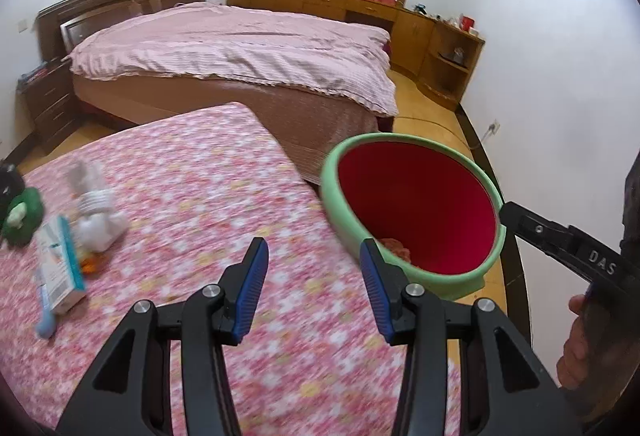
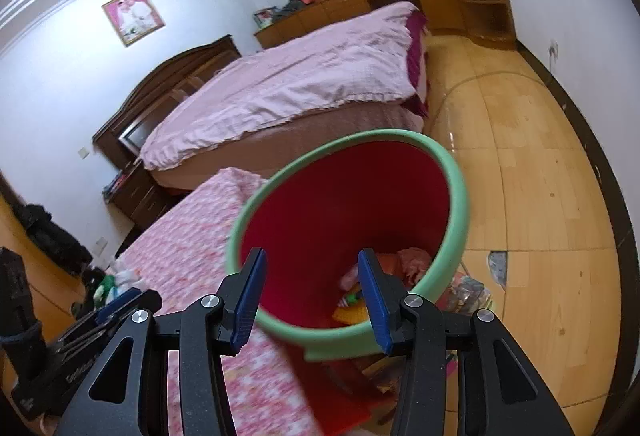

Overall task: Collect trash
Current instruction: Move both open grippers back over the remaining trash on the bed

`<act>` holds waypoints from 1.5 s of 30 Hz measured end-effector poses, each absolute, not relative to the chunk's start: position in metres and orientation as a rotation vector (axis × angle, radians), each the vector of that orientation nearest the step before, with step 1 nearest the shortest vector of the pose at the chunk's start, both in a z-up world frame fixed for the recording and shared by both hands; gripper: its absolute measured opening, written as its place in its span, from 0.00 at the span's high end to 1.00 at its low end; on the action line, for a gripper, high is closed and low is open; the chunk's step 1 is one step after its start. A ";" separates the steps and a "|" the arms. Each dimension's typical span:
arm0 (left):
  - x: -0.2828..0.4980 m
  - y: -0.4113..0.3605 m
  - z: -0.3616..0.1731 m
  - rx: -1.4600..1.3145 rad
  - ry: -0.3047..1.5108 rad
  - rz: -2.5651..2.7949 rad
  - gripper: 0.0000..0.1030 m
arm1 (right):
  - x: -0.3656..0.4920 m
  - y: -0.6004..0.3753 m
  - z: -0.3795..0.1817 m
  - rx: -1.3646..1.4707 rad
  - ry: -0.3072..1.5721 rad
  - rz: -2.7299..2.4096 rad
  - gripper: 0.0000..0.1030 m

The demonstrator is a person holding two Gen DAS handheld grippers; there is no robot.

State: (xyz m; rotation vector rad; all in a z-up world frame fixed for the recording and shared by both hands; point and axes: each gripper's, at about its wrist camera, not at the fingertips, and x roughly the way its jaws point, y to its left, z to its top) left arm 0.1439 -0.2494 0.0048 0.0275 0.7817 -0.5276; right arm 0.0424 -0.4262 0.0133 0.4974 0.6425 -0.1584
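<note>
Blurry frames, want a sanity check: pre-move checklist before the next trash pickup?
1. Left gripper jaws open, nothing between them: ok.
2. Right gripper jaws open and empty: ok.
3. Bin within reach, mouth facing the grippers, beside the floral cloth: ok.
4. Trash already in the bin, room left: ok.
5. Remaining items located: carton and white wad on the cloth, far left: ok.
6. Exact pose of those items: cannot tell, blurred.
</note>
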 end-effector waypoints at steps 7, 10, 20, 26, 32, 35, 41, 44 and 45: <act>0.134 -0.188 0.013 -0.005 0.756 -0.437 0.54 | 0.042 -0.376 0.024 0.470 0.645 -0.082 0.53; 0.135 -0.159 0.015 -0.019 0.747 -0.376 0.54 | 0.046 -0.353 0.026 0.457 0.651 -0.058 0.53; 0.155 -0.051 0.017 -0.050 0.719 -0.163 0.54 | 0.071 -0.276 0.026 0.397 0.687 0.017 0.51; 0.170 0.003 -0.005 -0.087 0.762 -0.098 0.54 | 0.098 -0.222 0.013 0.345 0.747 0.041 0.42; 0.177 0.040 -0.033 -0.113 0.813 -0.069 0.54 | 0.134 -0.169 -0.009 0.285 0.822 0.053 0.39; 0.179 0.049 -0.039 -0.132 0.816 -0.060 0.54 | 0.151 -0.144 -0.018 0.253 0.845 0.076 0.39; 0.183 0.056 -0.043 -0.181 0.807 -0.081 0.54 | 0.178 -0.112 -0.037 0.200 0.892 0.097 0.39; 0.185 0.059 -0.046 -0.191 0.809 -0.084 0.54 | 0.190 -0.103 -0.045 0.183 0.909 0.104 0.39; 0.186 0.061 -0.048 -0.199 0.811 -0.087 0.54 | 0.194 -0.100 -0.048 0.178 0.916 0.106 0.39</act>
